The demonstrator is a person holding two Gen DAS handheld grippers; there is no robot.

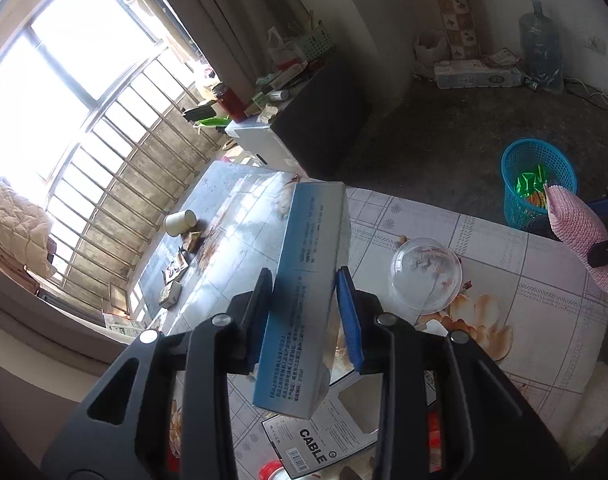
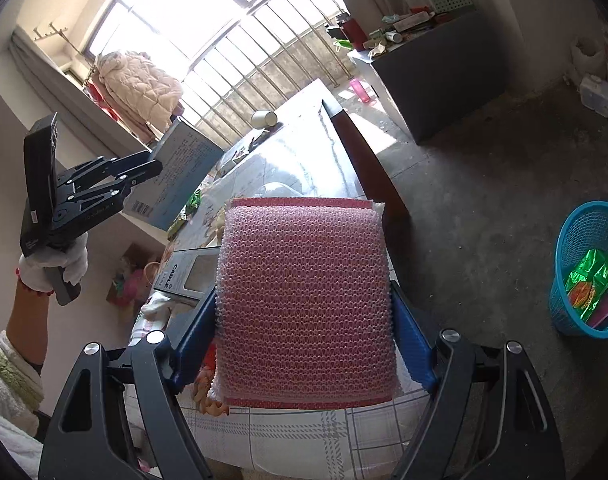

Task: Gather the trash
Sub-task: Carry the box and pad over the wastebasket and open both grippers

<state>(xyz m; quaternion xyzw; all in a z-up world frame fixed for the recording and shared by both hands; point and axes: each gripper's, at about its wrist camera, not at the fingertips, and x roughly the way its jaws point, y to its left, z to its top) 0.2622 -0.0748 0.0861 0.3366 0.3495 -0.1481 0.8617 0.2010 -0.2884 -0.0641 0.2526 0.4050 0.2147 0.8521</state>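
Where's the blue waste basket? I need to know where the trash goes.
The blue waste basket stands on the concrete floor, at the right in both views, apart from the table, with green wrappers inside.

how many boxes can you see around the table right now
2. A long blue box is held up between the left gripper's fingers, off the table. A flat grey box printed CABLE lies on the tablecloth beneath it. Others may be hidden behind the grippers.

Bare floor [image 2: 483, 200] around the blue basket [image 2: 583, 272]; table edge [image 2: 367, 168] and dark cabinet [image 2: 443, 88] alongside.
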